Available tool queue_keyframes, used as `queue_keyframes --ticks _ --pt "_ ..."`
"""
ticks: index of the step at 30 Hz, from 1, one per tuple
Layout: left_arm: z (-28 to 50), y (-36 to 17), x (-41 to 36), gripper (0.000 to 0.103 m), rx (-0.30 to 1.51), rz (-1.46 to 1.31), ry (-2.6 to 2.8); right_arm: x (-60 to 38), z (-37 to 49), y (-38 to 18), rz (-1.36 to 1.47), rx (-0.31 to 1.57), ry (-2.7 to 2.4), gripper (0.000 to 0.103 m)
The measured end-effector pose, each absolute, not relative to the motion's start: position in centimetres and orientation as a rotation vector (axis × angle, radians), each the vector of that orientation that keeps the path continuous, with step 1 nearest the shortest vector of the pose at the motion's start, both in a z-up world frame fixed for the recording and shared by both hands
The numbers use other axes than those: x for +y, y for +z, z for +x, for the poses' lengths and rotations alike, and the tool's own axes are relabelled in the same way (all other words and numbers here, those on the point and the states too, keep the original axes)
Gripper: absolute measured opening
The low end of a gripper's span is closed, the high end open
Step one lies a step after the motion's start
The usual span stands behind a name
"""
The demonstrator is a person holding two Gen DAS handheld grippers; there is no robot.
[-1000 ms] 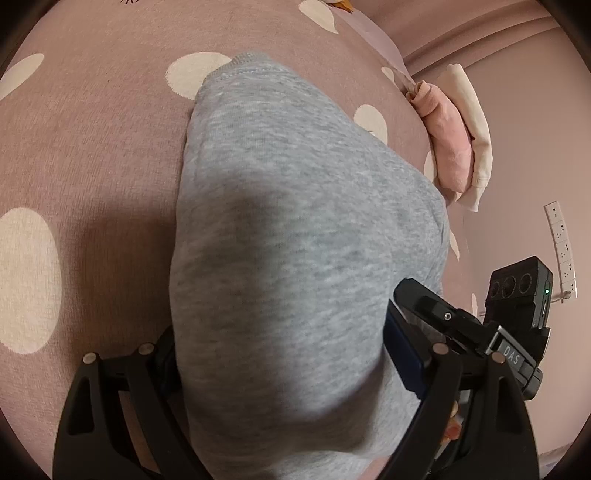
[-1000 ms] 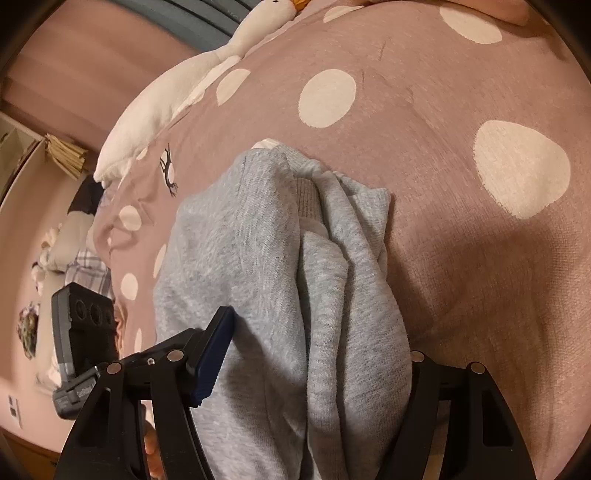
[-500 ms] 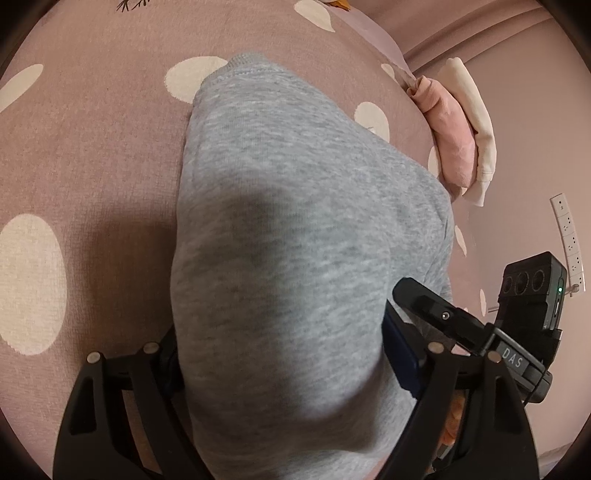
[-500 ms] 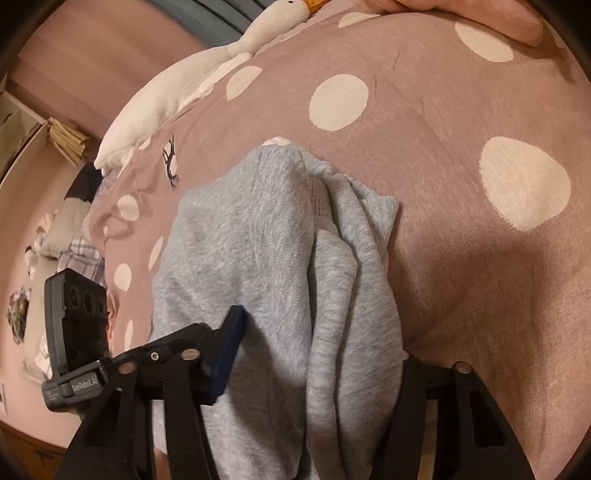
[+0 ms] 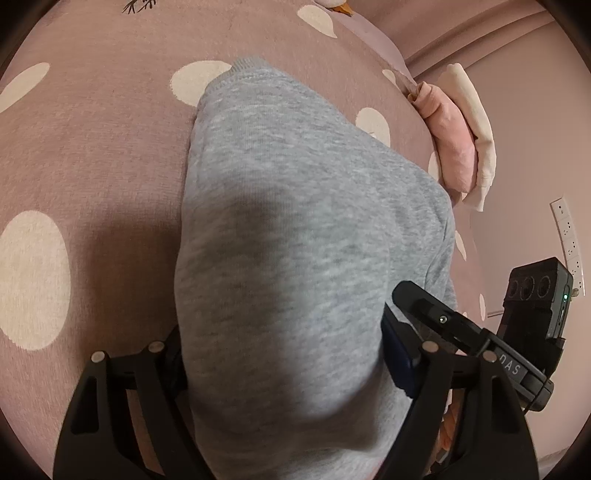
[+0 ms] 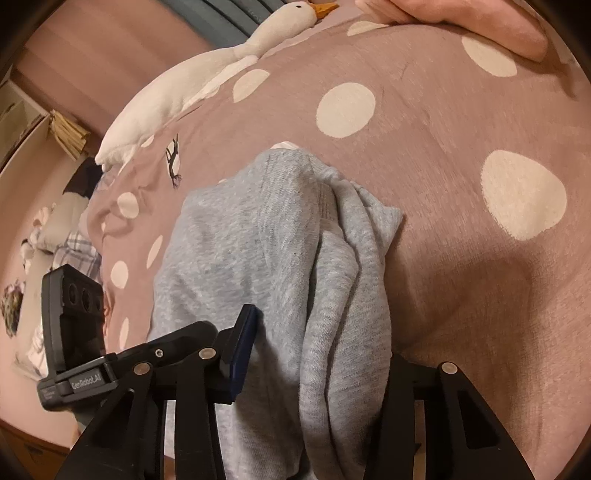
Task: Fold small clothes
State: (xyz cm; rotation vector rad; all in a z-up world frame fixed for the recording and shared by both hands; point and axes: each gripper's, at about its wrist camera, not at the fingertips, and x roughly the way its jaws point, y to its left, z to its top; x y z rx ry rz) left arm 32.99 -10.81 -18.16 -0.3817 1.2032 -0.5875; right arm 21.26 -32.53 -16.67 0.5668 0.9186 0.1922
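A grey knit garment (image 5: pixel 295 221) lies folded and bunched on a mauve bed cover with white dots (image 5: pixel 92 147). Its near end bulges up between the fingers of my left gripper (image 5: pixel 284 343), whose jaws are closing slowly; the cloth hides the left fingertip. In the right wrist view the garment (image 6: pixel 251 240) shows several lengthwise folds. My right gripper (image 6: pixel 321 339) straddles those folds and its jaws are closing on them, the blue pad (image 6: pixel 243 350) at the cloth's edge. The two grippers stand side by side, each seen in the other's view.
A white plush goose (image 6: pixel 177 92) lies along the far left of the bed cover (image 6: pixel 443 258). Folded pink and cream clothes (image 5: pixel 454 147) sit at the bed's right edge, near a wall socket strip (image 5: pixel 569 240). A pink pillow (image 6: pixel 461 26) is at the top.
The right gripper's jaws have narrowed markedly around the grey folds. The left jaws have closed a little. Neither hand has shifted much, and the garment stays where it was.
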Motion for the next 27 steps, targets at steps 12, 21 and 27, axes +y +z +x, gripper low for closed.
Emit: queue_keyframes --ticks 12,21,27 --pt "32.9 -18.1 -10.8 0.082 1.202 -0.382 -0.588 -32.6 21.1 -16.6 0.557 0.909 0.192 0.038" --pt "32.6 -18.1 -10.2 0.079 1.198 -0.416 -0.591 -32.3 20.6 -16.1 0.549 0.881 0.209 0.029" --pt "32.2 -17.8 -10.1 0.078 1.189 -0.422 -0.589 -32.3 20.1 -15.8 0.548 0.866 0.211 0.028"
